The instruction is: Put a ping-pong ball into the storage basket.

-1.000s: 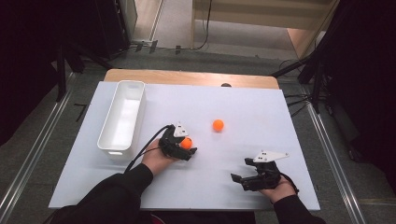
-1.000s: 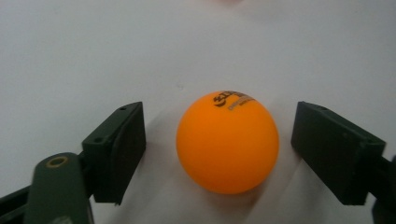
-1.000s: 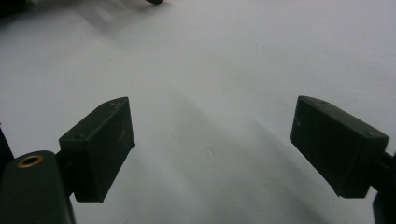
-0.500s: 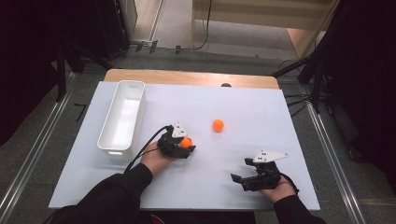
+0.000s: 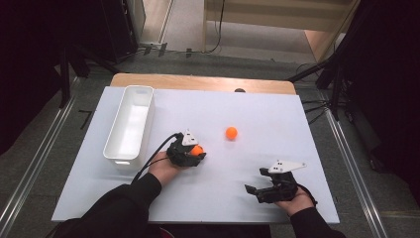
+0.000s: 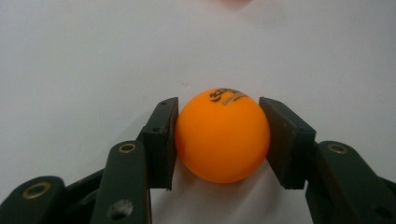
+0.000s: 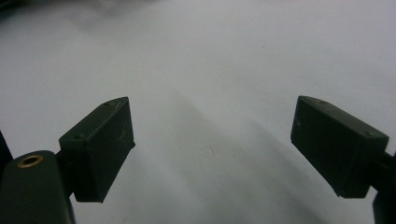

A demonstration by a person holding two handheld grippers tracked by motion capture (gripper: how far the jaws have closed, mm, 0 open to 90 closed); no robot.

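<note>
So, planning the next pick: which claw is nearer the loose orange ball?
Left. The left claw sits just below-left of the loose ball; the right claw is farther, near the table's front edge.

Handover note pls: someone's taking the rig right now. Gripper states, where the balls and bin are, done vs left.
Left gripper: jaws have just been closing, now shut on an orange ball that sits on the white table.
Right gripper: open, nothing between the jaws, resting near the table's front right.
Second orange ball: loose mid-table.
White bin: at the left, looks empty.
Done: first ball gripped.
Left, probably: lift it into the bin, then the second ball.
</note>
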